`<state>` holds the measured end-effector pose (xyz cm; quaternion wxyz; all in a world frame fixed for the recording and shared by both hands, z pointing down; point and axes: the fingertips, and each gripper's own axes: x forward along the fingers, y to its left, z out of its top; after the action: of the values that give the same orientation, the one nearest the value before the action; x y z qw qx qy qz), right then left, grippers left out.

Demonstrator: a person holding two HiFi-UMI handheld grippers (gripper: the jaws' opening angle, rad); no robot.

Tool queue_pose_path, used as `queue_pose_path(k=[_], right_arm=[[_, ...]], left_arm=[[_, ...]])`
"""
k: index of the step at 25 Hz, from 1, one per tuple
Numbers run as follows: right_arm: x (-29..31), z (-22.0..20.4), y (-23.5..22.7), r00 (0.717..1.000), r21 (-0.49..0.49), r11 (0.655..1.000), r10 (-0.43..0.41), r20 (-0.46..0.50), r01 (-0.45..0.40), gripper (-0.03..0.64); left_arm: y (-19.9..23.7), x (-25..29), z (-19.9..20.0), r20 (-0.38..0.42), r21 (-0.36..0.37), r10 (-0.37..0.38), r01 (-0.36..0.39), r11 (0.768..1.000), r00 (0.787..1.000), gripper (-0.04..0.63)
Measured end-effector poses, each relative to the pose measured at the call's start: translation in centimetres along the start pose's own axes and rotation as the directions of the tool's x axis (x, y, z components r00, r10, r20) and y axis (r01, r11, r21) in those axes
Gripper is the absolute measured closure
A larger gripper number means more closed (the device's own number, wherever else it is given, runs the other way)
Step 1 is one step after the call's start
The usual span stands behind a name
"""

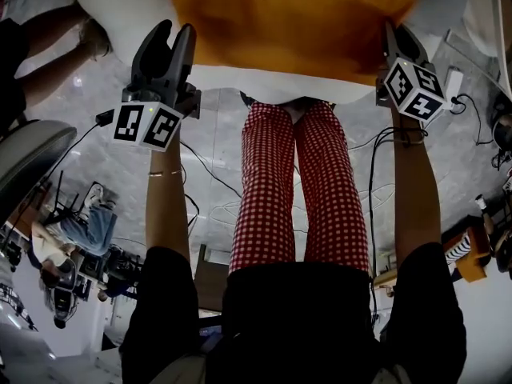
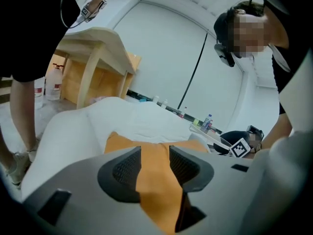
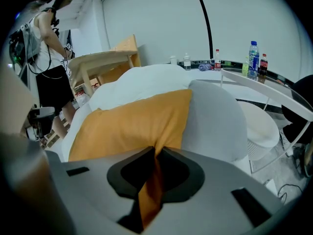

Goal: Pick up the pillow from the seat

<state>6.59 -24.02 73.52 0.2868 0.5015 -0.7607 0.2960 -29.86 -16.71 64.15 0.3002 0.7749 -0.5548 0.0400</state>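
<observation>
Right claw pinches a fold of the orange pillow, its jaws pressed together on the fabric at the cushion's near right corner. Left claw stands spread, with the pillow's orange cloth showing in the gap between its dark ribbed pads; whether they touch the cloth cannot be told.

From the head view, the left claw sits at the pillow's left edge and the right claw at its right edge. Both bare forearms reach straight forward from black sleeves, roughly parallel. A thin bracelet circles the left wrist, and a black cable trails down from the right one. Each claw carries a cube with black-and-white square markers.

The pillow lies on the white seat, leaning against its padded back. The wearer's red-checked trousers show between the arms.

Beyond the seat a glass table holds a few bottles, their labels too small to read. A pale wooden table stands behind the seat, a person in black beside it.
</observation>
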Motion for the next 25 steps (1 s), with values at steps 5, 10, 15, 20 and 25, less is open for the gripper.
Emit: queue_pose_path(k=[5,10,15,20,25], right_arm=[[0.1,-0.4,0.9,1.000,-0.013,1.000,-0.009,0.005,0.009,0.555],[0.0,-0.8,1.0,1.000,-0.045,0.999,-0.010,-0.001,0.010,0.555],[0.0,-1.1,0.8,1.000,-0.048,0.999,-0.020,0.001,0.020,0.555],[-0.4,-0.9,0.6,0.999,-0.061,0.997,-0.042,0.007,0.042,0.555],[-0.7,-0.6,0.5,0.998,-0.085,0.995,-0.059,0.014,0.060,0.555]], left_arm=[[3.0,0.2,-1.5,-0.060,-0.016,0.016,-0.017,1.000,0.998,0.417],[4.4,1.2,-2.7,-0.099,-0.031,0.009,-0.012,0.999,0.995,0.408],[5.7,1.7,-3.6,-0.101,-0.034,0.013,-0.016,0.999,0.995,0.407],[7.4,2.2,-5.0,-0.169,-0.006,0.019,-0.020,1.000,0.985,0.397],[9.4,2.9,-6.2,-0.208,-0.027,0.040,-0.046,0.999,0.977,0.391]])
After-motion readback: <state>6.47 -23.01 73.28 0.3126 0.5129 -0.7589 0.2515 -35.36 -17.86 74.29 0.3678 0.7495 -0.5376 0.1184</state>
